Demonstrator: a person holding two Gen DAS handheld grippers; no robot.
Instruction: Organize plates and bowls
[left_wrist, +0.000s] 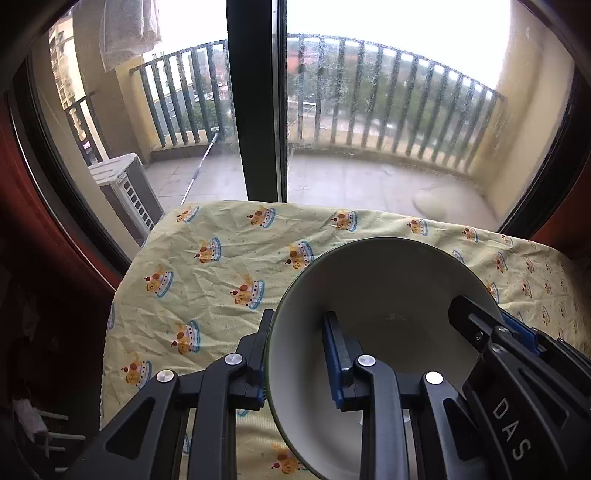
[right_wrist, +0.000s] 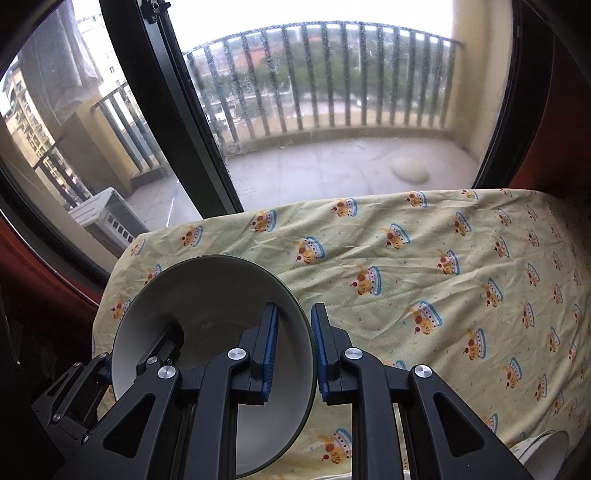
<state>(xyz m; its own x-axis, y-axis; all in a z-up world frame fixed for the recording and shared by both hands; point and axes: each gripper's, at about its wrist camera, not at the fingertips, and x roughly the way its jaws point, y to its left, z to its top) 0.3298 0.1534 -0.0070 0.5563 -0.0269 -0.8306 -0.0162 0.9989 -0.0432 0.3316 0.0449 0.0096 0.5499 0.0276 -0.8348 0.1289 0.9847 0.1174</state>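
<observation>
Behind the cloth-draped table (left_wrist: 221, 266) a streaked glass door looks out on a railed balcony. One green-rimmed bowl (left_wrist: 373, 295) is held up over that yellow cloth, tipped so its pale inside faces the cameras, and both claws carry it between them. The left gripper (left_wrist: 295, 354) pinches the rim on one side — one blue pad inside the wall, the other outside. The right gripper (right_wrist: 293, 350) does the same on the opposite edge, its fingers pressed together on the thin rim.

Outward from the bowl the cloth lies bare across most of its width. Only at the near right corner of the right wrist view does part of a white dish (right_wrist: 543, 454) show; whether it is a plate or a bowl I cannot tell.

As a judgement, the sorting looks mid-way at best: this bowl is in the air, not yet set down, and no finished stack is in view.
</observation>
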